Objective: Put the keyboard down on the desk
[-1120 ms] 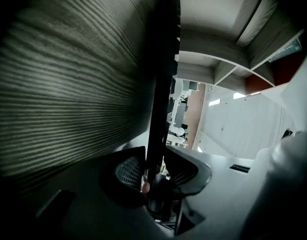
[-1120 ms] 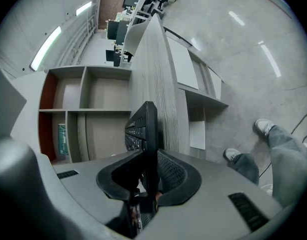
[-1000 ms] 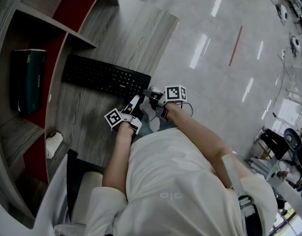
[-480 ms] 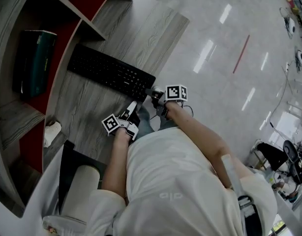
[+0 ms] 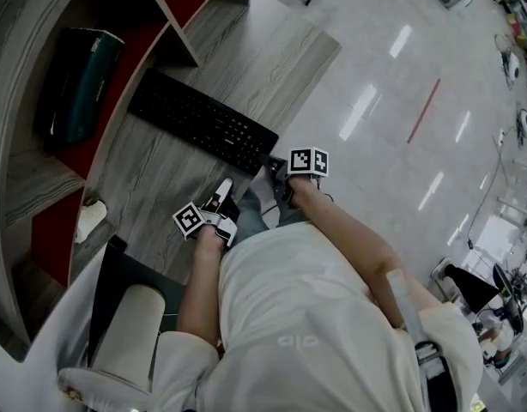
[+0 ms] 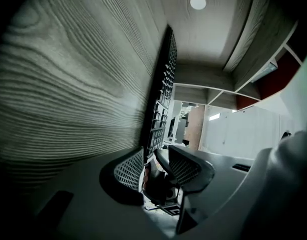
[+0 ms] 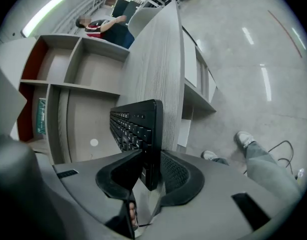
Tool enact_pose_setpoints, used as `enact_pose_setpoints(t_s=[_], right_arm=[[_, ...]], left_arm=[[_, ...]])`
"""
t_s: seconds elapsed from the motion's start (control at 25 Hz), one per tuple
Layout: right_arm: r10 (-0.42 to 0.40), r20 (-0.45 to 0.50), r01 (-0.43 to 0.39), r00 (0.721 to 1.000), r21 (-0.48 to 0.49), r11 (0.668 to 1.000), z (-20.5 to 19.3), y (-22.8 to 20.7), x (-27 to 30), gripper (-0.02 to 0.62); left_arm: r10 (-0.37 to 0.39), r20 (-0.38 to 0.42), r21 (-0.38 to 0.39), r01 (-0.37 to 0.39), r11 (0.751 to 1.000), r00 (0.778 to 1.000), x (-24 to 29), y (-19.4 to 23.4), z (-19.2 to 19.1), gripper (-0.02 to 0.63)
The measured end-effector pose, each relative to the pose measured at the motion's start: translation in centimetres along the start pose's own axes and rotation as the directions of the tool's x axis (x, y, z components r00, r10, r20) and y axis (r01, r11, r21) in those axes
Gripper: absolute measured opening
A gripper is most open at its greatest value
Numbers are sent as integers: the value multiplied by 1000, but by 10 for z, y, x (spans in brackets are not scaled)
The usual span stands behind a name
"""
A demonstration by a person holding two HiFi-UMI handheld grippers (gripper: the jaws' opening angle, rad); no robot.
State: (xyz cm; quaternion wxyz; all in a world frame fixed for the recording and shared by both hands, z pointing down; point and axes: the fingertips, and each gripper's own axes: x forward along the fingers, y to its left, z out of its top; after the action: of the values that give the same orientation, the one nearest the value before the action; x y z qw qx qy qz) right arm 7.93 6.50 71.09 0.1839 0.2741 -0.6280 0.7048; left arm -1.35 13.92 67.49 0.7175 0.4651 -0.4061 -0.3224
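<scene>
The black keyboard [image 5: 203,123] lies flat on the grey wood-grain desk [image 5: 152,178], below the shelf unit. My right gripper [image 5: 269,166] is at the keyboard's right end. In the right gripper view that end of the keyboard [image 7: 136,129] sits between the jaws of the right gripper [image 7: 152,164], whose pads rest against it as they start opening. My left gripper [image 5: 221,189] hangs over the desk's near edge, a short way back from the keyboard. In the left gripper view the left gripper [image 6: 156,159] is open with nothing in it, and the keyboard [image 6: 161,104] lies ahead.
A shelf unit with red backs rises at the left, with a dark green book [image 5: 79,84] in one bay. A white crumpled thing [image 5: 89,217] lies near the desk's left end. A padded chair arm [image 5: 130,333] is at bottom left. Shiny floor lies beyond the desk's right edge.
My left gripper has drawn back from the keyboard toward the person's body, away from its front edge. The right gripper stays at the keyboard's right end. The keyboard has not moved on the desk.
</scene>
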Motion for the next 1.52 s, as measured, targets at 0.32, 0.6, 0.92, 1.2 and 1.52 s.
enact_pose_setpoints(t_s=[0.32, 0.6, 0.92, 1.2, 1.52], right_arm=[[-122, -48, 116, 991, -101, 988, -3, -2, 0, 146], [-238, -49, 222, 970, -222, 949, -2, -3, -5, 176], [-280, -26, 259, 960, -305, 916, 5, 6, -21, 167], [-109, 73, 131, 991, -479, 868, 32, 91, -42, 46], [187, 11, -120, 982, -734, 669, 22, 233, -77, 28]], left_arm=[[-15, 22, 16, 14, 1000, 1000, -6, -5, 0, 166], [-23, 42, 15, 22, 1000, 999, -13, -9, 1, 166], [-42, 69, 99, 35, 994, 997, -21, -27, 9, 162], [-111, 145, 314, 61, 948, 983, -45, -102, 39, 41], [-193, 222, 704, -20, 710, 956, -95, -220, 59, 17]])
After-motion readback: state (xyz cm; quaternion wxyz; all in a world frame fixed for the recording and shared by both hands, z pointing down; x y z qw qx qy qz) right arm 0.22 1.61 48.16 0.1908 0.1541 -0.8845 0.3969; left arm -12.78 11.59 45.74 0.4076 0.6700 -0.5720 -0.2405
